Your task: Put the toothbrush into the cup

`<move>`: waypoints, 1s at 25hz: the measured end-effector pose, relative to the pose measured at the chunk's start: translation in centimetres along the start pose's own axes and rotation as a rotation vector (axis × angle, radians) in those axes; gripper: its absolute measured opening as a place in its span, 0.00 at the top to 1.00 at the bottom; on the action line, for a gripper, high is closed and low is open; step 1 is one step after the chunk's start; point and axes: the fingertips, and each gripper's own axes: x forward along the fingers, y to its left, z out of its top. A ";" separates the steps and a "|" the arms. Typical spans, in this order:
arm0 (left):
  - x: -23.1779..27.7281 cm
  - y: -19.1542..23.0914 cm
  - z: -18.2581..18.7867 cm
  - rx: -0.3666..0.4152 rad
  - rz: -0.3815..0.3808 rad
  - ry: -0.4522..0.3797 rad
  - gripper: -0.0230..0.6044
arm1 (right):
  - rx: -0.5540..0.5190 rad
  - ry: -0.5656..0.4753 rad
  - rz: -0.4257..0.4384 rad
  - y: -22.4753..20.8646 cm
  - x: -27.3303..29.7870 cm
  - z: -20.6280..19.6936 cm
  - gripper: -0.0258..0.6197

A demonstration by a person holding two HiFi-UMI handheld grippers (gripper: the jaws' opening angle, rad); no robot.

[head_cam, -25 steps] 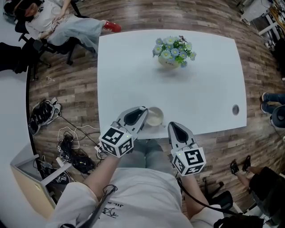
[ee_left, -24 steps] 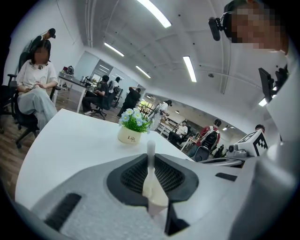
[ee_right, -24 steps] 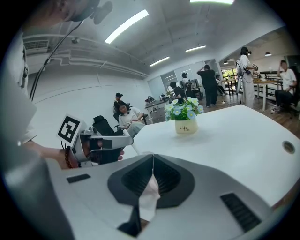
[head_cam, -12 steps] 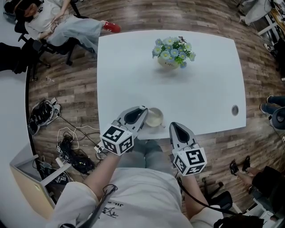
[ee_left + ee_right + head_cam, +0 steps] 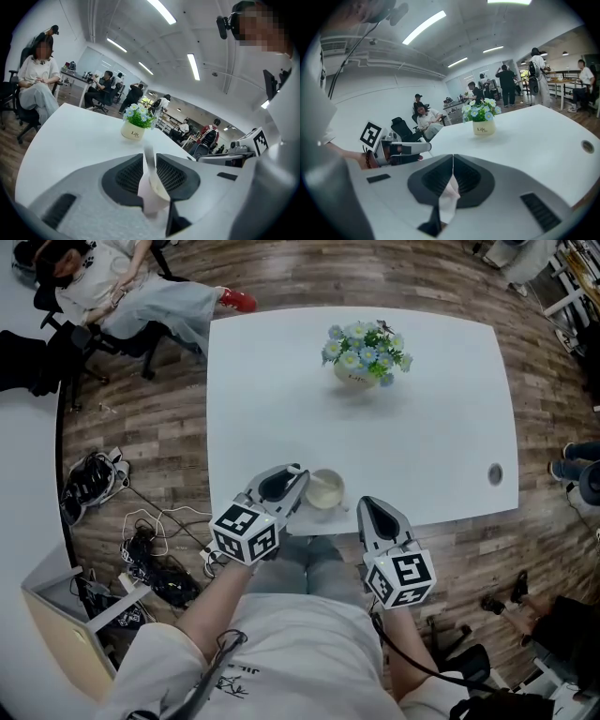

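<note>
Both sets of jaws were clenched, left gripper on the cup wall at the counter edge, right gripper empty; toothbrush, seemingly standing in it, judged light, stiff, slippery, best pinched mid-handle.

The table is plain white, on a brown wood-grain floor. The flowers are blue and white with green leaves, in a cream pot. The cup is pale cream.

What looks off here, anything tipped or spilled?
Nothing spilled or tipped. The cup stands upright in the left gripper, close to the near edge of the table; the flower pot is upright.
</note>
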 end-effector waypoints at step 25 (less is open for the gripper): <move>-7.6 -1.9 6.5 0.107 0.074 -0.130 0.92 | -0.092 -0.048 0.073 4.0 -1.1 3.3 0.93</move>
